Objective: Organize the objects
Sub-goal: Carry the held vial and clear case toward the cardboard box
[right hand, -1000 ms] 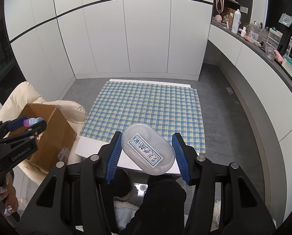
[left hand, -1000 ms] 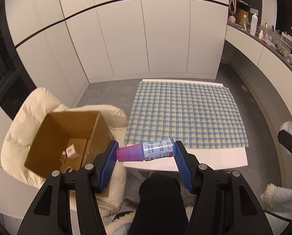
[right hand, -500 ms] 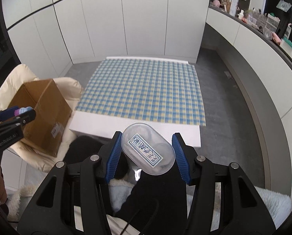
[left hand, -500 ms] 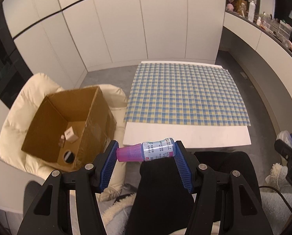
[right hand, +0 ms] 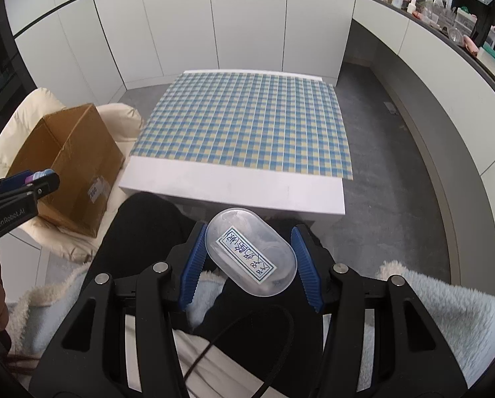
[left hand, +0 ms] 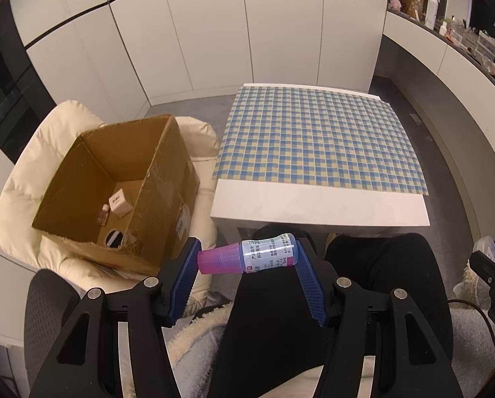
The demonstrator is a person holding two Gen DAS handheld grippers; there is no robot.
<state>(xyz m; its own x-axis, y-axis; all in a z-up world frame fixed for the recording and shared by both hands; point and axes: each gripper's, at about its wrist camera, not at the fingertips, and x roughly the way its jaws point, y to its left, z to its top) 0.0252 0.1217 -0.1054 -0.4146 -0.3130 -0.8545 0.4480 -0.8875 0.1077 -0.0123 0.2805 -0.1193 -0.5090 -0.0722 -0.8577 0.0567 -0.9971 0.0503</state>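
Observation:
My left gripper (left hand: 247, 260) is shut on a small bottle (left hand: 267, 256) with a pink cap and a printed label, held sideways between the blue pads above the person's dark lap. In the right wrist view my right gripper (right hand: 249, 253) is shut on a clear oval plastic case (right hand: 250, 255) with a handwritten label, also over the lap. An open cardboard box (left hand: 121, 185) sits on a cream chair to the left, with a small white carton (left hand: 118, 203) and other small items inside. The left gripper (right hand: 31, 182) also shows at the left edge of the right wrist view.
A low white table (left hand: 317, 205) with a blue and yellow checked cloth (left hand: 317, 146) stands ahead. The cream padded chair (left hand: 25, 179) holds the box. White cabinet doors (left hand: 214, 33) line the back. A curved counter (right hand: 446, 26) with bottles runs along the right.
Both grippers have sunk and drawn back toward the person's lap, still holding the bottle and the case. The table and box now lie farther ahead in both views.

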